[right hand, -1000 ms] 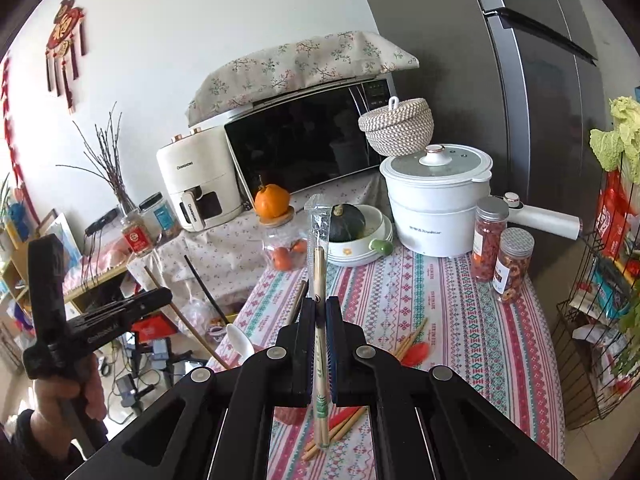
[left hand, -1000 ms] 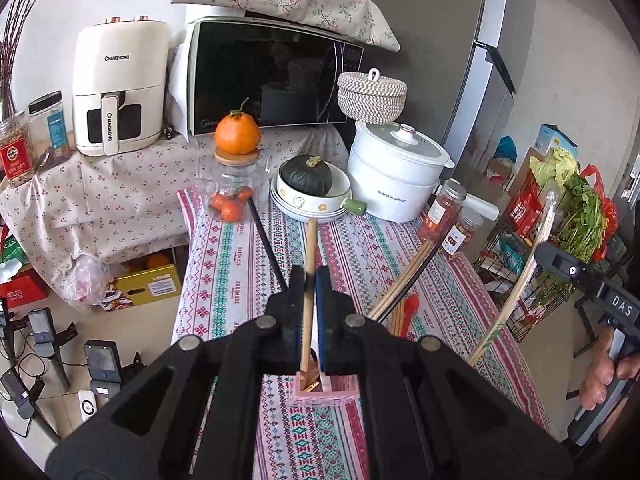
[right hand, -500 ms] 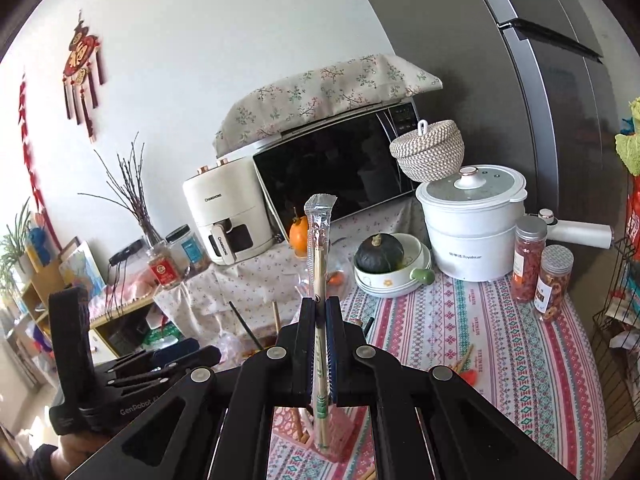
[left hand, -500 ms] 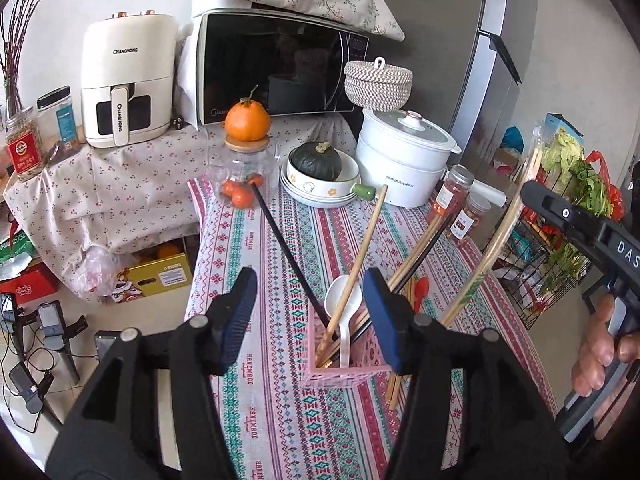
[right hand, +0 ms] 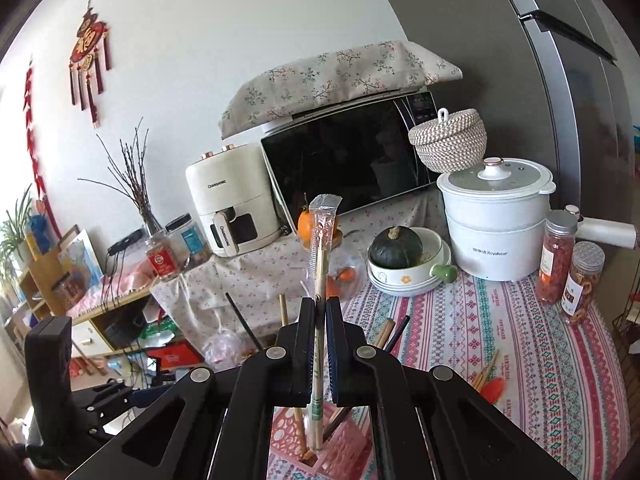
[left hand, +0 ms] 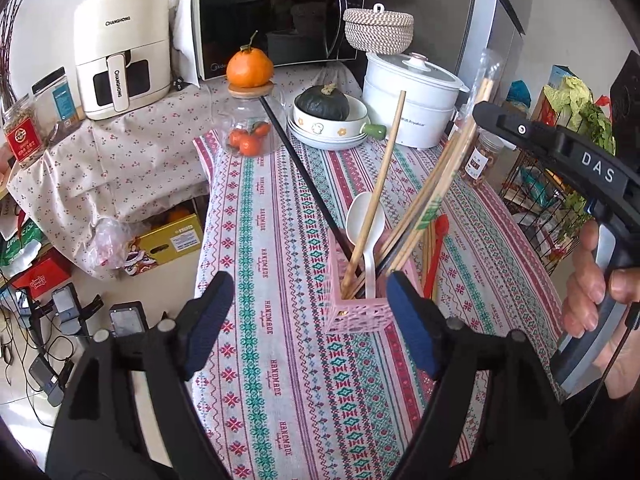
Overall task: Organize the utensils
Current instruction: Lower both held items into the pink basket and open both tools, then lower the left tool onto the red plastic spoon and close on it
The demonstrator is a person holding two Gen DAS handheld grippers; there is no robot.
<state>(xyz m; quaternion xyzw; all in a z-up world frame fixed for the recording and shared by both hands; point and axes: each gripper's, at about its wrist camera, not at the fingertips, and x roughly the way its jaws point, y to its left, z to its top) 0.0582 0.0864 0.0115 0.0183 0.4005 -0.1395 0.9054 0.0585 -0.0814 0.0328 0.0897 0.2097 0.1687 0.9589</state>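
Note:
A pink slotted holder stands on the patterned tablecloth. In it lean a wooden chopstick, a black chopstick, a white spoon and more chopsticks. My left gripper hovers just in front of it, its jaws opening with nothing between the pads. My right gripper is shut on a plastic-wrapped pair of chopsticks, whose lower end reaches into the holder. In the left wrist view that gripper comes in from the right.
A red spoon and loose chopsticks lie on the cloth right of the holder. Behind stand a glass jar topped by an orange, a bowl stack with a squash, a white cooker and spice jars. A wire rack stands right of the table.
My left gripper opened and let go of the wooden chopstick, which now leans in the holder. My right gripper carried the wrapped chopsticks over and down into the holder.

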